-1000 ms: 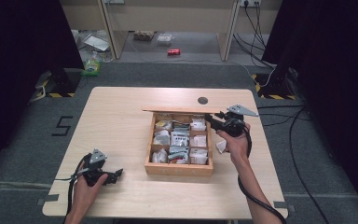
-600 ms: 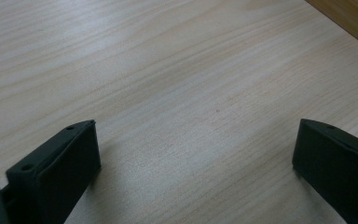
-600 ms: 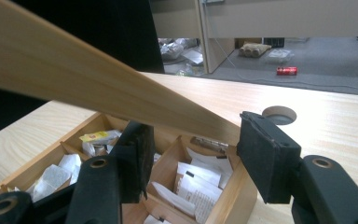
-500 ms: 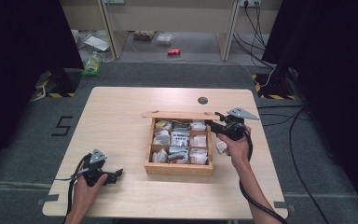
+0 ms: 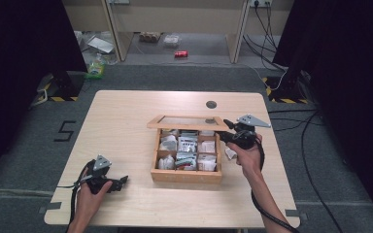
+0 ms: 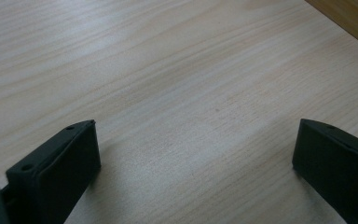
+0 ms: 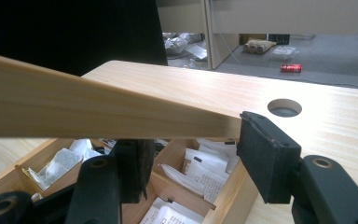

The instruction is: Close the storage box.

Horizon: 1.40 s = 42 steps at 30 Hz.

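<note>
High view shows the right claw point(image 5: 229, 132) pinching the half-raised lid point(image 5: 188, 122) of the tea-bag box point(image 5: 186, 174) mid-worktop point(image 5: 126, 121), left claw point(image 5: 119, 182) wide and idle near-left; a loose pinch could let it slam

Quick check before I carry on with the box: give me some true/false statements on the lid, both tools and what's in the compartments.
1. The right tool grips the lid of the wooden box. True.
2. The lid lies flat and closed. False: it is raised, with the compartments open to view.
3. The left tool holds a packet. False: its jaws are open over bare table.
4. The compartments hold white packets. True.
</note>
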Tool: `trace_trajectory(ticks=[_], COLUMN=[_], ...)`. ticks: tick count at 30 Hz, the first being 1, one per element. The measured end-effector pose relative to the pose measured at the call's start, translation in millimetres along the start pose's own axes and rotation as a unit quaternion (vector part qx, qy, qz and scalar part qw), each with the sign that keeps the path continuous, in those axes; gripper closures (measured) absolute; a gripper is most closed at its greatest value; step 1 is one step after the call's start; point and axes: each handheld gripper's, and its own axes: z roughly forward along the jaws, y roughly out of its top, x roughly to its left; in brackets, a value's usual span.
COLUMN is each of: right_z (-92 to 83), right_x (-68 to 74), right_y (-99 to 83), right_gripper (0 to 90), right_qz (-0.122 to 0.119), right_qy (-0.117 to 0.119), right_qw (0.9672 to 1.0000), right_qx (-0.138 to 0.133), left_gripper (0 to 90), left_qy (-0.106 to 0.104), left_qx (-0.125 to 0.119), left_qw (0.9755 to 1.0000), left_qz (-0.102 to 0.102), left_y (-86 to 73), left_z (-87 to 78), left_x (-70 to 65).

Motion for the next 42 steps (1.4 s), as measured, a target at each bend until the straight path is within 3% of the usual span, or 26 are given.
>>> trace_trajectory(ticks=[12,25,33,36,42], right_z=[-6.6,-9.5,-9.4,-8.8,-9.0], right_x=[0.8,2.2,-1.6,-4.6,-3.7], right_y=[-4.7,-14.8,-17.7,-20.5,-19.9], right_gripper=[46.4,45.7,44.5,43.9,43.2], right_qz=[0.006,-0.009,-0.003,0.012,-0.001], right_qy=[0.003,0.007,0.005,0.013,0.004], right_qw=[1.0000,0.9996,0.9995,0.9994,0.9995], right_qx=[0.003,0.024,0.031,0.030,0.033], left_gripper=[0.0,0.0,0.0,0.0,0.0], left_qy=[-0.001,-0.002,-0.003,-0.003,-0.004], left_qx=[0.000,-0.001,0.000,0.000,0.000], left_qw=[1.0000,1.0000,1.0000,1.0000,1.0000], left_qz=[0.001,0.001,0.002,0.002,0.002], left_y=[-0.3,-0.6,-0.8,-0.8,-0.8], left_z=[-0.3,-0.4,-0.7,-0.7,-0.8], left_x=[-0.4,-0.8,-1.2,-1.2,-1.2])
